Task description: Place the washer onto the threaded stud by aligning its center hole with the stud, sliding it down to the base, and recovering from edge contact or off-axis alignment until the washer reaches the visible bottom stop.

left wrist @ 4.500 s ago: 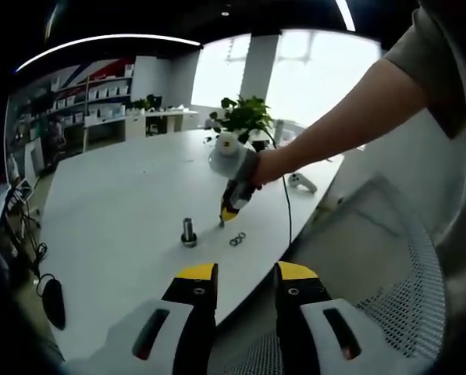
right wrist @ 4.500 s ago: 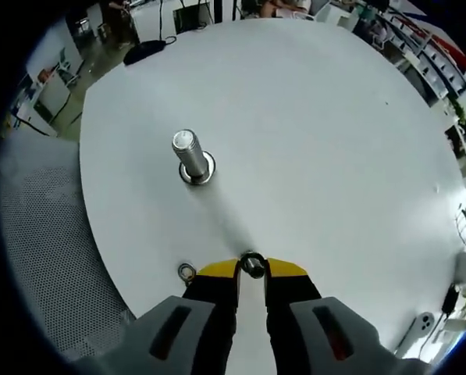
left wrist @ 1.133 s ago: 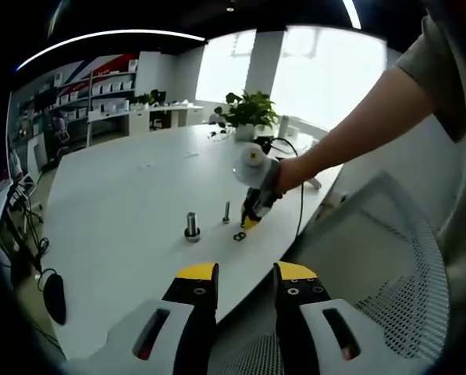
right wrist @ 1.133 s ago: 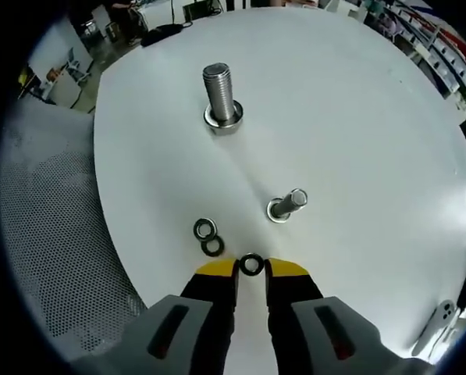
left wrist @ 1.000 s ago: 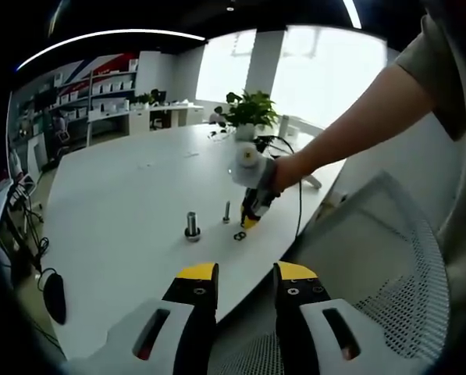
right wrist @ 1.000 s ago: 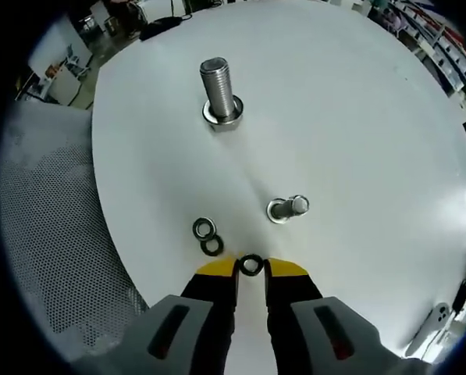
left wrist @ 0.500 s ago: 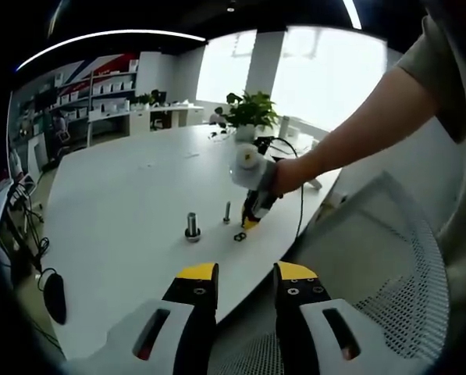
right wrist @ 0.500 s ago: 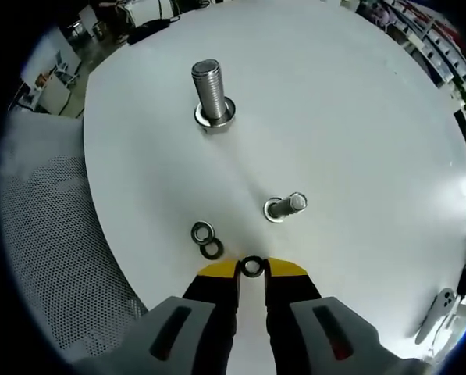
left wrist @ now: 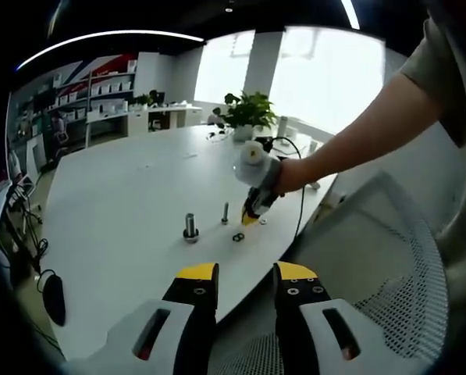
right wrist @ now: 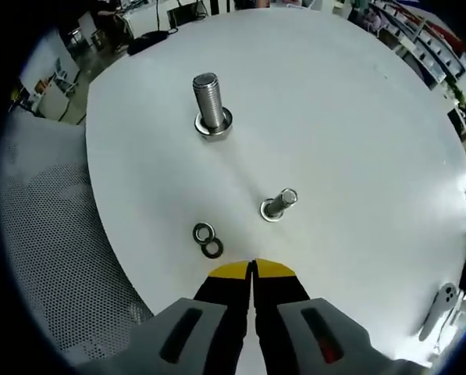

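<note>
Right tool [right wrist: 252, 269] hovers clenched, seemingly empty, above 2 washers [right wrist: 208, 240] beside stud [right wrist: 277, 205].

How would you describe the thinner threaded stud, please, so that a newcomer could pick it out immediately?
On the round white table, find the two upright silver metal studs. The thin one stands nearer the yellow-tipped right gripper, beside two small dark washers. Unlike the thick threaded stud farther away, it is slim and short.

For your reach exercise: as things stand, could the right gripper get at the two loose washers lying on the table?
Probably yes. The right gripper, jaws closed, hovers just beyond the loose washers; bare table lies between.
</note>
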### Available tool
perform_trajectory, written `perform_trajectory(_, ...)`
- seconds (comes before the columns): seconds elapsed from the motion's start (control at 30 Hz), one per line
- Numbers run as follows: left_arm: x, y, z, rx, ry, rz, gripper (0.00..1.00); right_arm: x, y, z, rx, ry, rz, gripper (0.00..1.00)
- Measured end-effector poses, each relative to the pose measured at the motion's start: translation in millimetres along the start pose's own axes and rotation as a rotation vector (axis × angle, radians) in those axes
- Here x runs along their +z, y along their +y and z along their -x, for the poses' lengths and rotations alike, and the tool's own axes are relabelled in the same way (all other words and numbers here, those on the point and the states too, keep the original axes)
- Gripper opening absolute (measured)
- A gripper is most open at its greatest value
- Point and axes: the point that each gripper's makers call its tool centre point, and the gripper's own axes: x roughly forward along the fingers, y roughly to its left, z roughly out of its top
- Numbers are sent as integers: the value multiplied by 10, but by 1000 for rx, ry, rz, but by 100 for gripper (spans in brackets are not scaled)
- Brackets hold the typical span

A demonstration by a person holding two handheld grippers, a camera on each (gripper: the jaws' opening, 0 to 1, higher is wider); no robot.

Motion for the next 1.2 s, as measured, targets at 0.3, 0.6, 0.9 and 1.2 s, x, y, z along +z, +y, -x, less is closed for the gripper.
perform_trajectory(0.3, 12, 1, 3, 1, -5, 0, 26, -81, -209, 133, -61, -38, -38, 3)
perform_trajectory(0.6, -5, -11, -6, -6, 3, -1, 26, -160, -395, 239, -94, -61, -83, 8)
perform_trajectory(0.9, -1, -9, 0, -6, 1, 0, 26, -568, -587, 371, -139, -13, -145, 19)
perform_trajectory(1.2, 1, 0, 0, -1, -1, 2, 26, -1110, -560, 450, -134, 49, -278, 21)
